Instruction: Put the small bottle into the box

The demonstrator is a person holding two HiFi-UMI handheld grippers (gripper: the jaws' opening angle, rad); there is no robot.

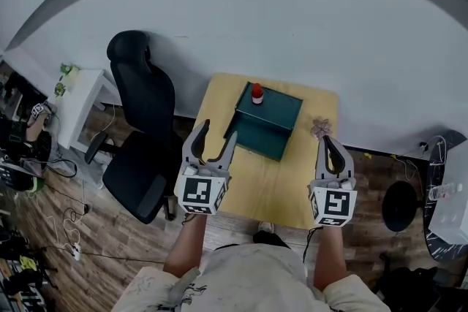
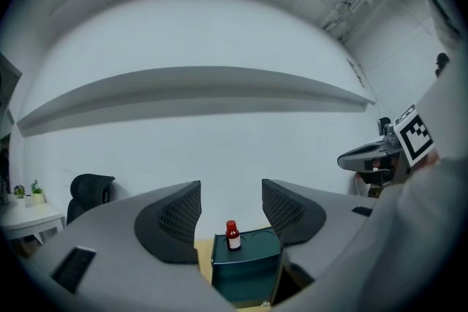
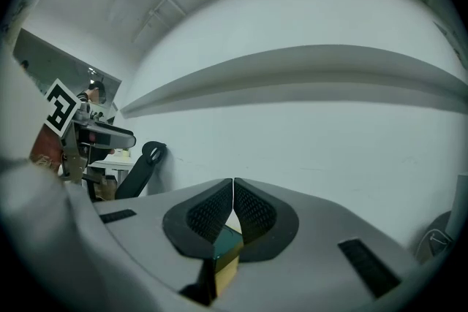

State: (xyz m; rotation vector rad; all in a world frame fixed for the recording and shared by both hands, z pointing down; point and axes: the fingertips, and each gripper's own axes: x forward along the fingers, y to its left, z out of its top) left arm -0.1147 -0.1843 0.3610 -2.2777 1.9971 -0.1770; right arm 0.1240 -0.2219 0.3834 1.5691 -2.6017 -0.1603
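Observation:
A small bottle [image 1: 257, 93] with a red cap stands upright on top of a dark green box [image 1: 267, 118] at the far middle of the small wooden table [image 1: 248, 179]. In the left gripper view the bottle [image 2: 232, 235] sits on the box [image 2: 246, 267] straight ahead, between the jaws but well beyond them. My left gripper [image 1: 213, 142] is open and empty, near the box's left side. My right gripper [image 1: 329, 151] is shut with nothing in it, to the right of the box. The right gripper view shows a corner of the box [image 3: 225, 253] past the closed tips.
A black office chair [image 1: 139, 128] stands just left of the table. A white side table [image 1: 79, 104] with small plants is further left. A small crumpled object [image 1: 320, 128] lies on the table's right side near my right gripper. Cables lie on the wooden floor.

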